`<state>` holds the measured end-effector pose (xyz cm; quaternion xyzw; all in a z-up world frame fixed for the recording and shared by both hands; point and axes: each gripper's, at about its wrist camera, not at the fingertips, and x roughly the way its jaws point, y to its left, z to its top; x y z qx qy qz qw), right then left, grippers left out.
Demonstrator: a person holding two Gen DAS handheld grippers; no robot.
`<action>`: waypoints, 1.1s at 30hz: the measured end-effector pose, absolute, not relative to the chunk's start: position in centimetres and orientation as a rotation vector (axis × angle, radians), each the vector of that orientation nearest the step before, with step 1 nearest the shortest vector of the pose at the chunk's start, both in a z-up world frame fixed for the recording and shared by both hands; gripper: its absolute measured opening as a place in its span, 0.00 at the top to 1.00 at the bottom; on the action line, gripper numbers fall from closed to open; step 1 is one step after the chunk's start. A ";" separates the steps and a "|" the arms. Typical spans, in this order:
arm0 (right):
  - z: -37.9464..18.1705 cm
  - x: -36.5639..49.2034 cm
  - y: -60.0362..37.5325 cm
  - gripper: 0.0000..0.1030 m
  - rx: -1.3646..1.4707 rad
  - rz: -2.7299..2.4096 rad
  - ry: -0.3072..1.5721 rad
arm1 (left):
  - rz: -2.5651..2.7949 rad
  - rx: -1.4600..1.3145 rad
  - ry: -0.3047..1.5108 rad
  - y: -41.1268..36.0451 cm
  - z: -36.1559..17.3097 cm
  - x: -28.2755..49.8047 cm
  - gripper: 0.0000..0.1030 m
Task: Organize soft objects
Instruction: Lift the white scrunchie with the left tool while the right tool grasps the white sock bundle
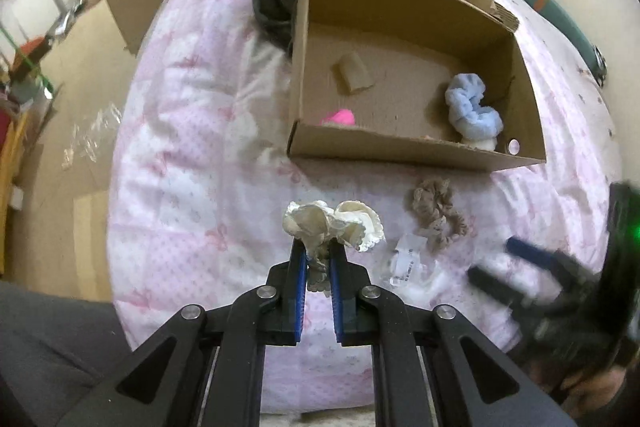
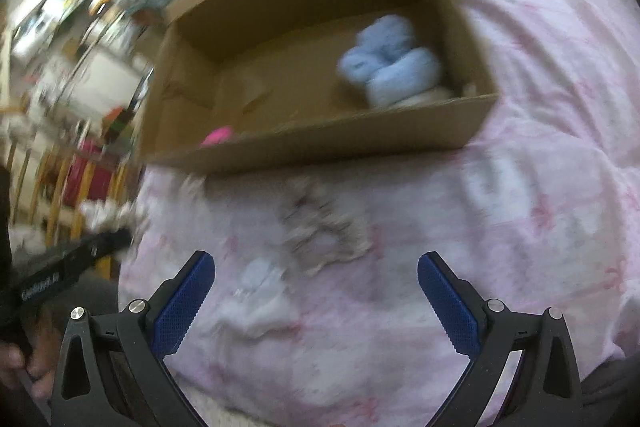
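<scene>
Both tools share black angular frames with silver round screws. The left gripper [image 1: 318, 259] and right gripper [image 2: 316, 287] carry blue textured finger pads [image 2: 182, 307].

The pink quilted bed [image 1: 180, 163] carries a cardboard box [image 1: 400, 147], beige scrunchie [image 1: 438, 213] and dark cloth [image 1: 276, 7].

Both wrist views look down over the bed, near, sharing the cardboard box [image 1: 404, 147] [image 2: 320, 143].

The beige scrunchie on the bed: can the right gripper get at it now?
Probably yes. The right gripper is open, and the beige scrunchie lies just ahead of its fingers on the bedcover, with nothing between them. The cardboard box stands behind it.
</scene>
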<state>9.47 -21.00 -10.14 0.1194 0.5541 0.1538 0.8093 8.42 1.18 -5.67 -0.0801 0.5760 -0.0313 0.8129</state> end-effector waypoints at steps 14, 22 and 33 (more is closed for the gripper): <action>-13.1 7.6 -12.7 0.00 0.006 0.556 1.289 | -0.037 -0.143 1.194 0.2 -5.8 9.1 0.90; -13.0 7.9 -12.8 0.32 -0.002 0.564 1.285 | -0.025 -0.143 1.203 0.2 -6.1 9.2 0.90; -11.7 7.0 -12.4 0.92 -0.052 0.597 1.228 | -0.018 -0.156 1.206 0.6 -6.2 9.1 0.90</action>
